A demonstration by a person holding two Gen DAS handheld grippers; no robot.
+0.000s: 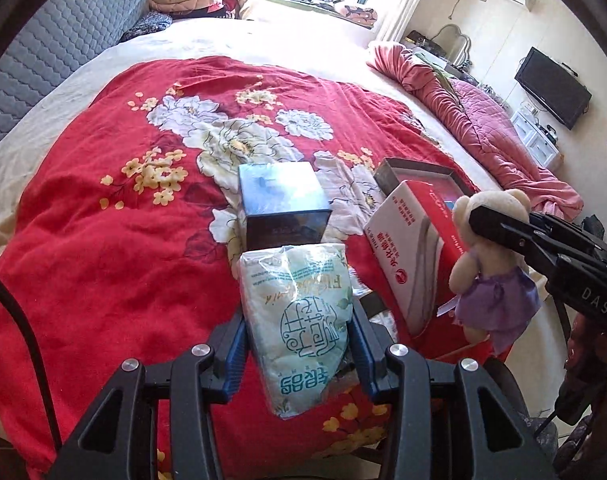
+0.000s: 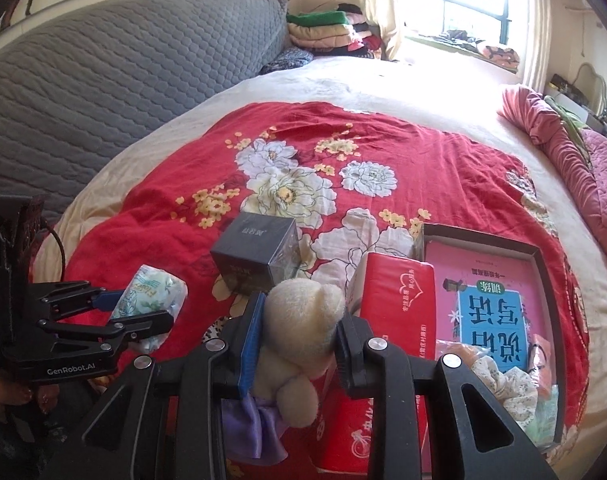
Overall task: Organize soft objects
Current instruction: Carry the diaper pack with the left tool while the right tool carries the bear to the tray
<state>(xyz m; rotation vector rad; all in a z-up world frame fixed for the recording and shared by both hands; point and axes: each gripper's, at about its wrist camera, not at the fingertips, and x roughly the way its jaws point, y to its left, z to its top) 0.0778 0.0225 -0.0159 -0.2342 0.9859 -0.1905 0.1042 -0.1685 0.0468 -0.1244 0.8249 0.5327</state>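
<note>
My left gripper (image 1: 299, 344) is shut on a pale green tissue pack (image 1: 299, 320) and holds it above the red floral quilt (image 1: 103, 240). The pack also shows at the left of the right wrist view (image 2: 151, 296). My right gripper (image 2: 299, 332) is shut on the head of a cream teddy bear (image 2: 303, 320) in a purple dress. The bear hangs at the right of the left wrist view (image 1: 487, 264), beside a red tissue pack (image 1: 411, 248).
A dark blue box (image 1: 283, 204) stands on the quilt just beyond the green pack. An open dark tray (image 2: 543, 264) at the right holds a pink book (image 2: 495, 304) and small soft items. A pink blanket (image 1: 483, 120) lies bunched at the bed's right edge.
</note>
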